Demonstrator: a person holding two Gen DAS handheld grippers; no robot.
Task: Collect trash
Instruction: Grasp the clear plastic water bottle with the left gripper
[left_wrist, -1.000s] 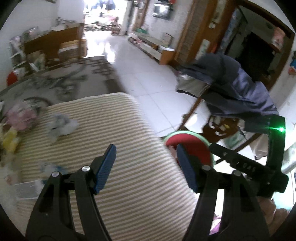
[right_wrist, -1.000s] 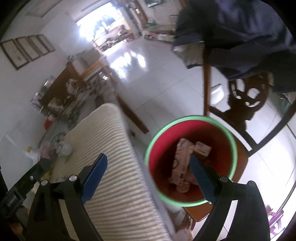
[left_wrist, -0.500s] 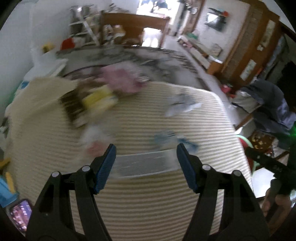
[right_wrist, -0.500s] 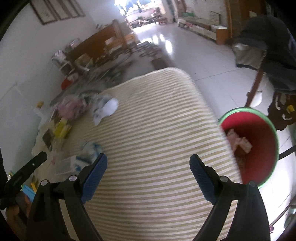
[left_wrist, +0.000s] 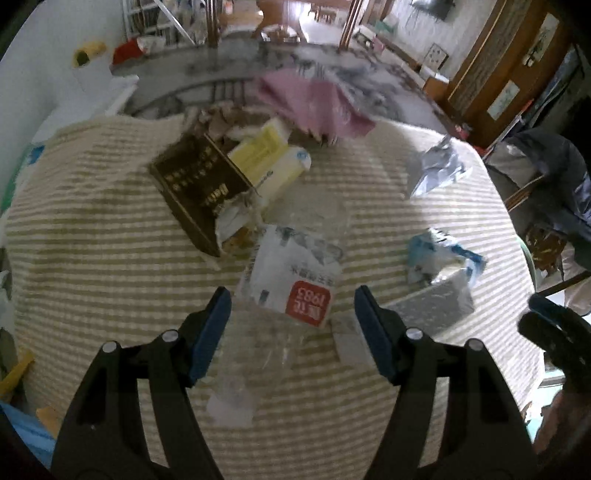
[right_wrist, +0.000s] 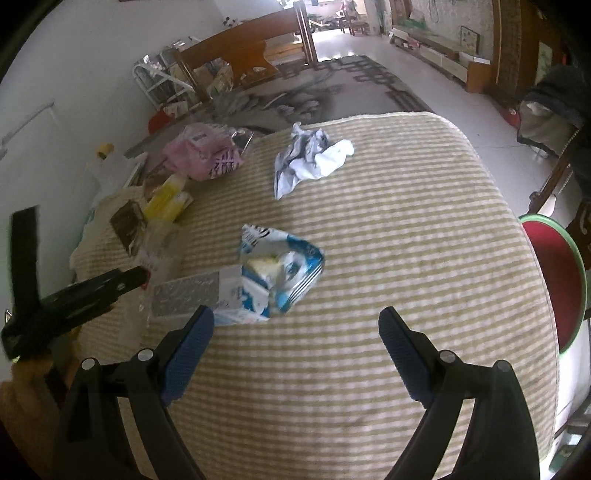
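We swung left gripper (left_wrist: 291, 314) off red bin (right_wrist: 554, 280) back over striped cloth (right_wrist: 388, 229); jaws spread, empty, above white red-label packet (left_wrist: 291, 280). Right gripper (right_wrist: 295, 347) released too, near blue-white wrapper (right_wrist: 280, 266). Bin sat at cloth's right edge. Bare cloth lay between wrapper and bin.

At frame centre, a beige-and-white striped cloth (right_wrist: 406, 221) carries a blue-and-white wrapper (right_wrist: 284, 266); upper left, a pink bag (right_wrist: 203, 155); right edge, a red, green-rimmed bin (right_wrist: 554, 273).
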